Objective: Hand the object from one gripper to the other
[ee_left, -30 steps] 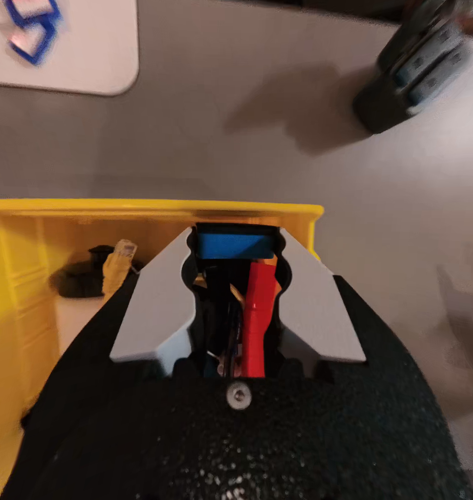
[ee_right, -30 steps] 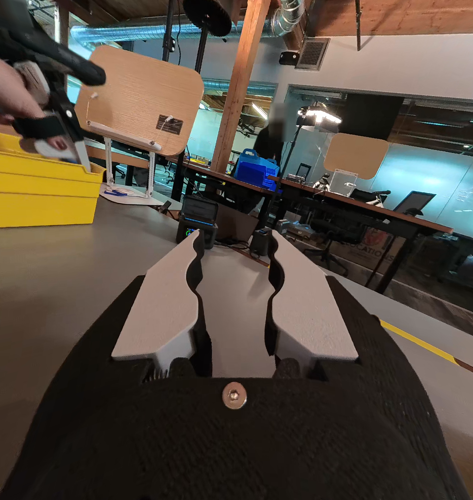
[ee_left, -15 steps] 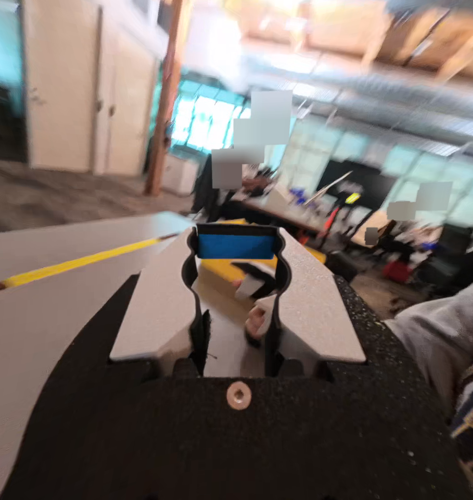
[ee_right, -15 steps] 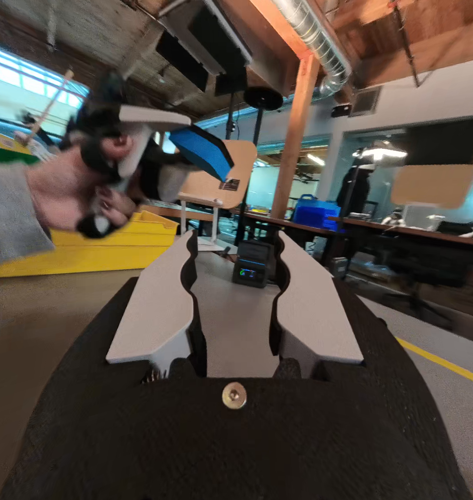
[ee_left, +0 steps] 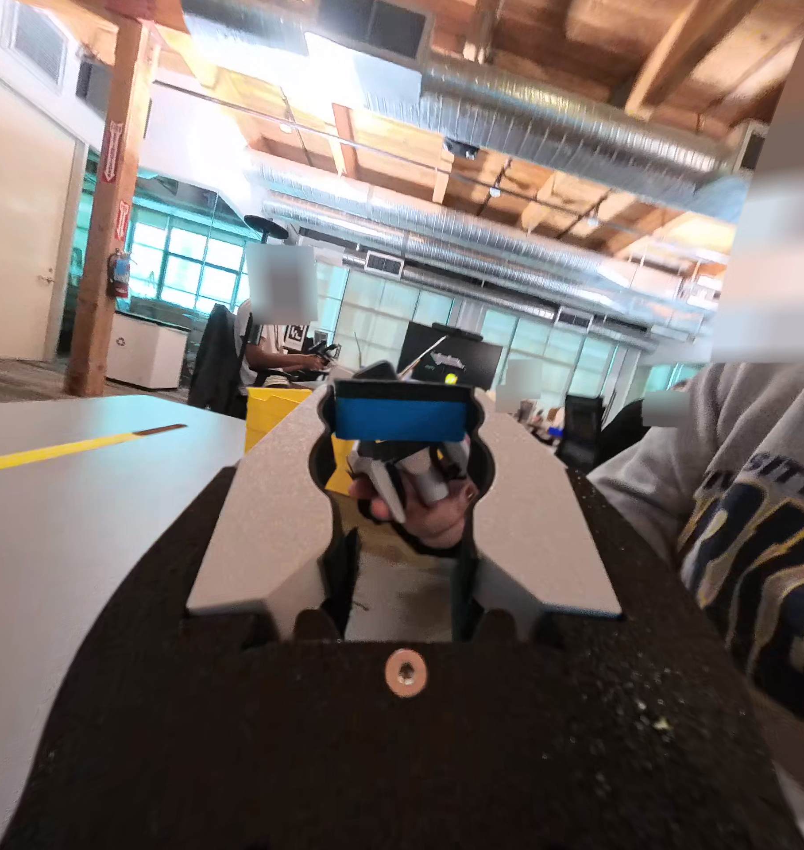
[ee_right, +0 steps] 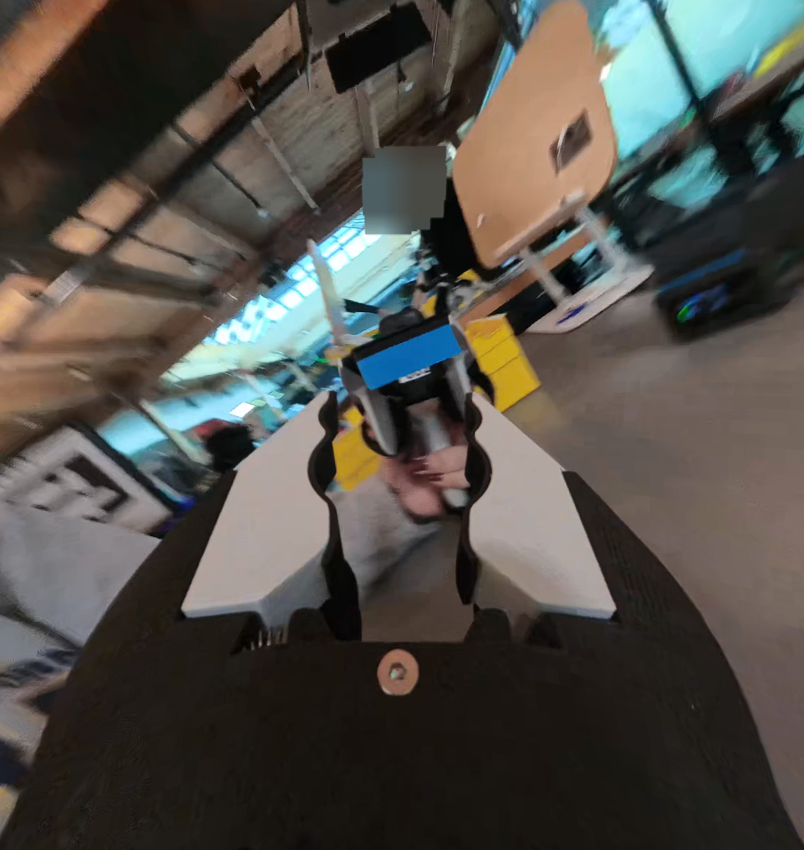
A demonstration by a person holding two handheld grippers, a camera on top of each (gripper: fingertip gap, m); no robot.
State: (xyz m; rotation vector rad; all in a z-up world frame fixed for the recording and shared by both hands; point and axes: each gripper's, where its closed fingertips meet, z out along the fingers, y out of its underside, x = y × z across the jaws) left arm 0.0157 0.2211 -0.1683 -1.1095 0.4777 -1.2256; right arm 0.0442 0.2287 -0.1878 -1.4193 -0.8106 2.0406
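While the blue-and-black block (ee_left: 399, 416) sat crosswise between the tips of our left gripper (ee_left: 400, 414), clamped at its two short ends, we had it raised clear of the grey table (ee_left: 69, 506) and aimed toward our other hand. Our right gripper (ee_right: 400, 414) stood with its fingers spread and nothing between them, the gap looking about as wide as the block is long. In the right wrist view, which was blurred, the block (ee_right: 407, 356) showed tilted just beyond our open fingertips, not yet between them.

We judged the block to be light and somewhat soft, like a foam pad with a black backing, since the left fingers carried it by the ends alone with no visible sag. It looked unlikely to break, and its matte faces seemed unlikely to slip. The ends were taken, so the free place for a second hold was the long faces, blue front and black back, across the thin dimension. That would call for turning the right gripper relative to the left and closing well down. Squeezing too hard might bend or pinch the foam. The yellow bins (ee_right: 506, 363) lay well behind on the table.
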